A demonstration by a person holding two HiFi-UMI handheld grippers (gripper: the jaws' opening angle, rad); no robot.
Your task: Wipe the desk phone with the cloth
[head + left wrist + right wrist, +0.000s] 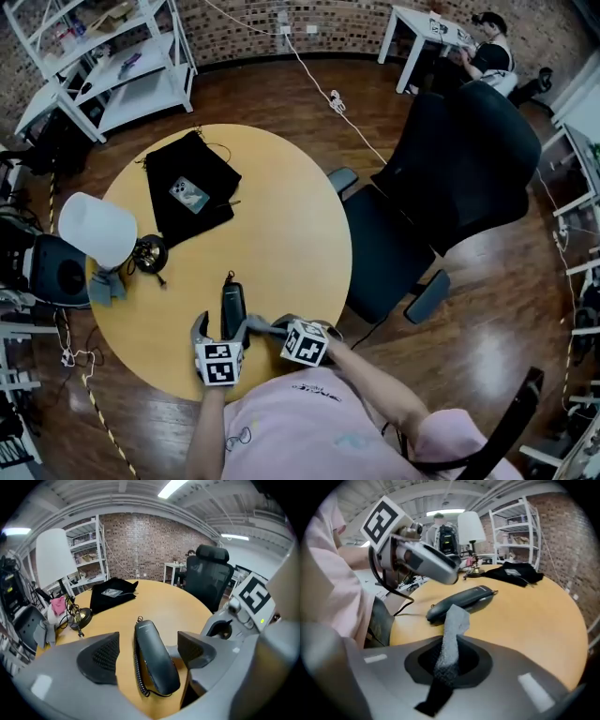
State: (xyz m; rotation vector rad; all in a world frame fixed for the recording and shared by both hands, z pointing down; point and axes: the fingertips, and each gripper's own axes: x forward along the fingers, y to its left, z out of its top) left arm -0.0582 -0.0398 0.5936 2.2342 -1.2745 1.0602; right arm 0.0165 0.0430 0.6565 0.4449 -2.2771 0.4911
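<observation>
We hold the left gripper (pixel 147 641), fingers released, astride the phone (pixel 154 663) at the desk's (pixel 281 234) near edge; the right gripper's (pixel 450 660) fingers clench the cloth (pixel 451 634) just right of it.

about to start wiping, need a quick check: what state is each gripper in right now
left gripper: open, desk phone between its jaws, not gripped.
right gripper: shut on the cloth.

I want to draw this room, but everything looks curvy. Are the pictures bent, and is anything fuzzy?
Yes, wide lenses bend them. Head view: the floor and brick wall bow round the table. Left gripper view: black round edges, a ceiling light glares, the desk phone is sharp. Right gripper view: the cloth, close to the lens, looks fuzzy.
</observation>
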